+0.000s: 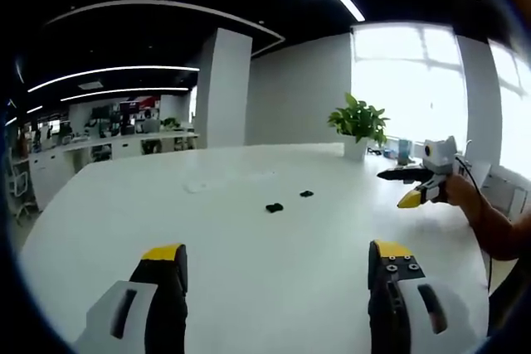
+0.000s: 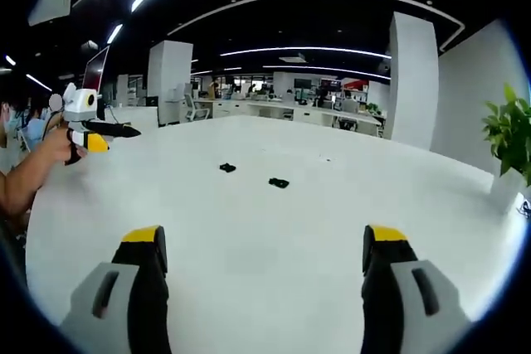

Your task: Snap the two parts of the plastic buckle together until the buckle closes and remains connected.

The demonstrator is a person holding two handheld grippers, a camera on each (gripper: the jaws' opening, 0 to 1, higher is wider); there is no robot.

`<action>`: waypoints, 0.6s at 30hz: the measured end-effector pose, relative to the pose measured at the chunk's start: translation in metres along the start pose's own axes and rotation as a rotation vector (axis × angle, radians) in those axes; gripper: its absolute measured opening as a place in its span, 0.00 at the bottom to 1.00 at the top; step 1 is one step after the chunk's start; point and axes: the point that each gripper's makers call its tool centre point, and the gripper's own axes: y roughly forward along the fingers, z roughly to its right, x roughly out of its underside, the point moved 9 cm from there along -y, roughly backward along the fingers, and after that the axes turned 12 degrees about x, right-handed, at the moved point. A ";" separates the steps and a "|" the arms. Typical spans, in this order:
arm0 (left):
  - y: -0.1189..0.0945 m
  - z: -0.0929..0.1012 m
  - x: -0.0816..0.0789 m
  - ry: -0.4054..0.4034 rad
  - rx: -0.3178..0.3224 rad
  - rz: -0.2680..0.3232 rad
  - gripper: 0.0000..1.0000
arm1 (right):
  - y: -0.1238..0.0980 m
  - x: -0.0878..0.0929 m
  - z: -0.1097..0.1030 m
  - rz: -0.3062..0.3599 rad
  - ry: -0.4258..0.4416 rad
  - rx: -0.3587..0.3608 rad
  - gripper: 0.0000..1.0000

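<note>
The left gripper [image 1: 278, 254] hangs over the white bench [image 1: 249, 288] with its jaws spread wide and nothing between them. Ahead of it, well apart from the tips, lie the two black buckle parts: the near part [image 1: 274, 207] just left of the far part [image 1: 306, 194], close together but not touching. To its right a hand [image 1: 460, 191] holds the right gripper [image 1: 412, 188] above the bench edge, and a potted plant [image 1: 359, 126] stands beyond.

The right gripper [image 2: 265, 242] is likewise spread and empty. The buckle parts lie ahead of it, one [image 2: 227, 168] to the left, the other [image 2: 279, 182] nearly straight ahead, apart. The left gripper [image 2: 104, 134] shows far left, held in a hand [image 2: 58, 147].
</note>
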 end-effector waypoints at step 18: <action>0.009 -0.001 -0.001 0.011 -0.002 -0.018 0.89 | 0.010 -0.005 -0.002 -0.014 -0.012 -0.013 0.99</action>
